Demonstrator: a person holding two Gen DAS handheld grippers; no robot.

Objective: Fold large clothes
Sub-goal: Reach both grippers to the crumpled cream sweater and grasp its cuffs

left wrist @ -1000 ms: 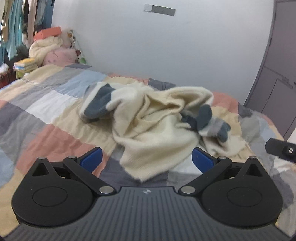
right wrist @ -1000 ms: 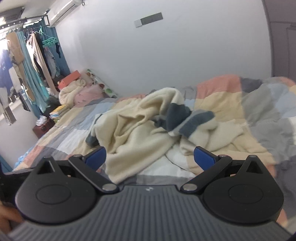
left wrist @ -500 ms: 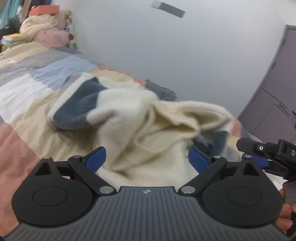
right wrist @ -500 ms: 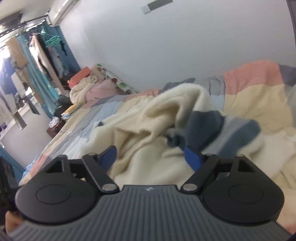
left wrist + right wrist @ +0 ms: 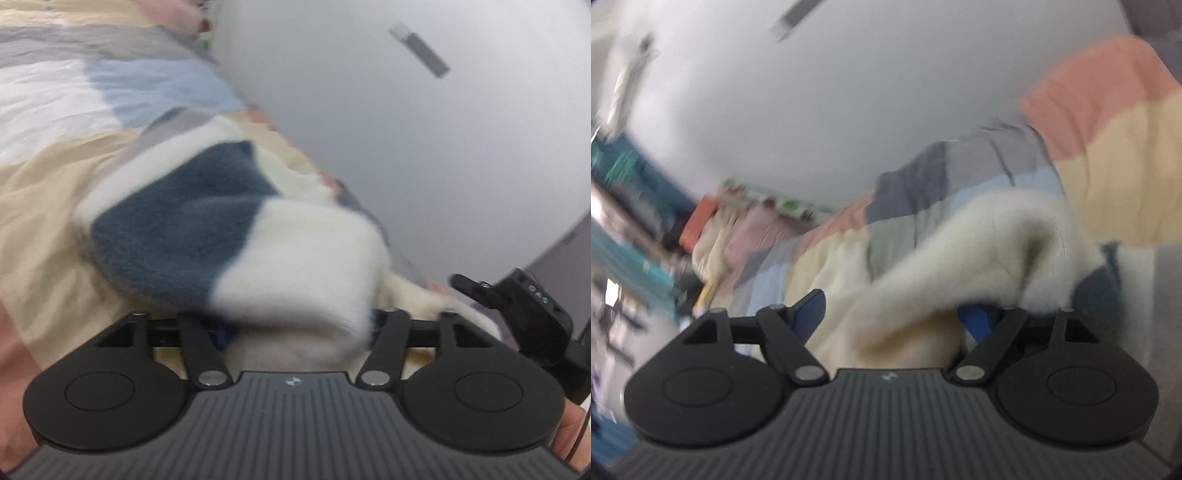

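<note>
A fluffy cream sweater with dark blue-grey blocks lies crumpled on the bed, blurred and very close. My left gripper has pushed into a blue and cream fold. Its jaws are closing with that fold between them, and the fabric hides most of the blue pads. In the right wrist view a raised cream fold of the sweater lies between the jaws of my right gripper, which are also closing. Its left pad shows clear of the cloth. A black finger of the right gripper shows at the right edge of the left wrist view.
The sweater rests on a patchwork quilt of cream, grey, blue and pink squares. A pale wall runs along the bed's far side. Pillows and bundled bedding are heaped at the far left. A person's hand holds the left gripper.
Both grippers have come forward and down onto the sweater and rolled, so the views tilt. Their jaws have narrowed, the left more. Folds that lay ahead are now between the jaws.
</note>
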